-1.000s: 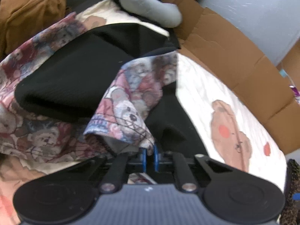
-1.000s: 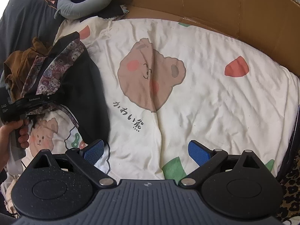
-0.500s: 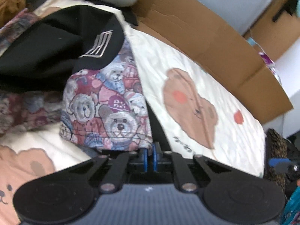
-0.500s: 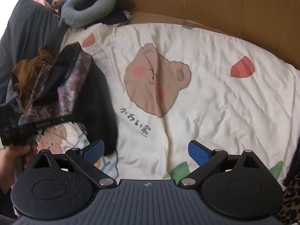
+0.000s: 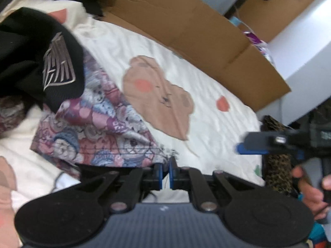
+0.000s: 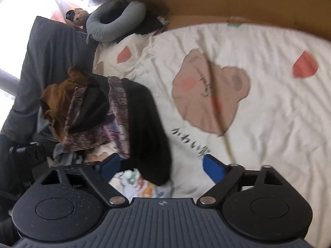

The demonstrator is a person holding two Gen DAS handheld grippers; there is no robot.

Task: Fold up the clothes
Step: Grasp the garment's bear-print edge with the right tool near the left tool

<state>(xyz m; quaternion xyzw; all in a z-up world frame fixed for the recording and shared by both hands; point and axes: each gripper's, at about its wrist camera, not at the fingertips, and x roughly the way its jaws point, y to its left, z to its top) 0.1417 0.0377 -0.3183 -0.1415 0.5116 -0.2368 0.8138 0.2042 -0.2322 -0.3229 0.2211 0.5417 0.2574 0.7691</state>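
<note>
The left gripper (image 5: 164, 170) is clenched on the hem of the garment (image 5: 99, 128), a black piece with a bear-print lining. The grip sits at an edge, not mid-panel, so the cloth can be drawn flat across the bed (image 5: 206, 103) without bunching.

The garment lies on the left part of the bed, partly on a pile of other clothes (image 6: 60, 97). Its black side (image 6: 144, 128) drapes toward the open sheet; the printed side is turned outward near the gripped hem. A pale logo (image 5: 58, 62) shows on the black fabric in the left view.

The right gripper (image 6: 159, 165) is released, jaws wide apart, holding nothing. It hovers near the lower edge of the black fabric, and one pad (image 6: 109, 164) is close to the cloth. Contact cannot be confirmed. This position suggests a second grasp point is being sought, so both edges can be tensioned together.

The bare sheet to the right likely serves as the folding area. Cardboard (image 5: 186, 26) borders the far side of the bed. A grey pillow (image 6: 115, 22) lies at the head, well apart from the work.

Judgement: the task is at an early stage; the garment is not yet spread.
</note>
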